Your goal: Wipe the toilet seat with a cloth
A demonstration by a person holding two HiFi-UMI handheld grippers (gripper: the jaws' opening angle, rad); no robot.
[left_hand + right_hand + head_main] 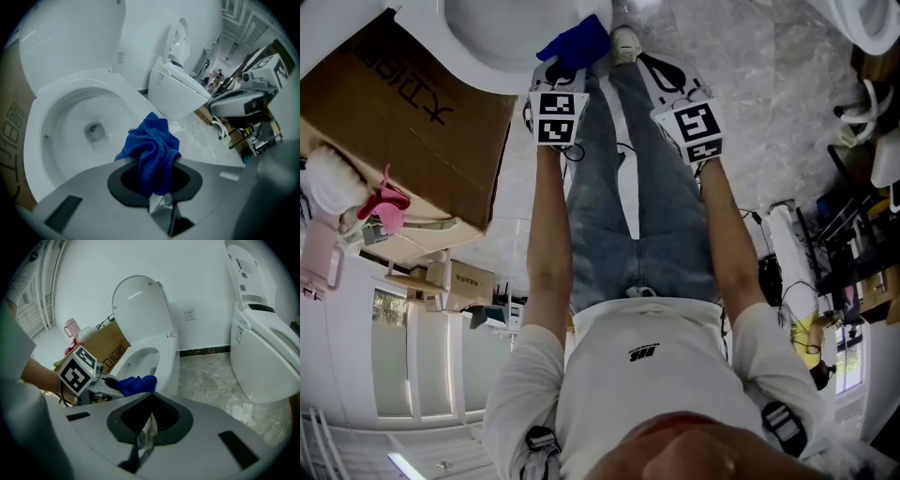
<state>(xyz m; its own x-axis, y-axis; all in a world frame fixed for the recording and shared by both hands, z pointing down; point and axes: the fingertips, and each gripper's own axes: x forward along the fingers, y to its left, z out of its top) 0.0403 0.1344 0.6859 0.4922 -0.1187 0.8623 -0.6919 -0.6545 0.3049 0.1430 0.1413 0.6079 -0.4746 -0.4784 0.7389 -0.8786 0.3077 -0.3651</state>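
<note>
A white toilet stands with its lid [140, 305] raised and its seat rim [123, 90] bare. From the head view the seat rim [492, 80] lies at the top, just beyond my hands. My left gripper [567, 66] is shut on a bunched blue cloth [152, 150], which hangs over the front right edge of the seat without clearly touching it. The blue cloth [578, 42] shows again at the bowl's edge. My right gripper [652, 64] is shut and holds nothing, beside the left one, over the floor to the right of the bowl.
A cardboard box [412, 122] stands against the toilet's left side, with pink items [384, 202] by it. A second white toilet [267, 357] stands to the right on the marble floor [211, 376]. Racks and cables [853, 234] crowd the far right.
</note>
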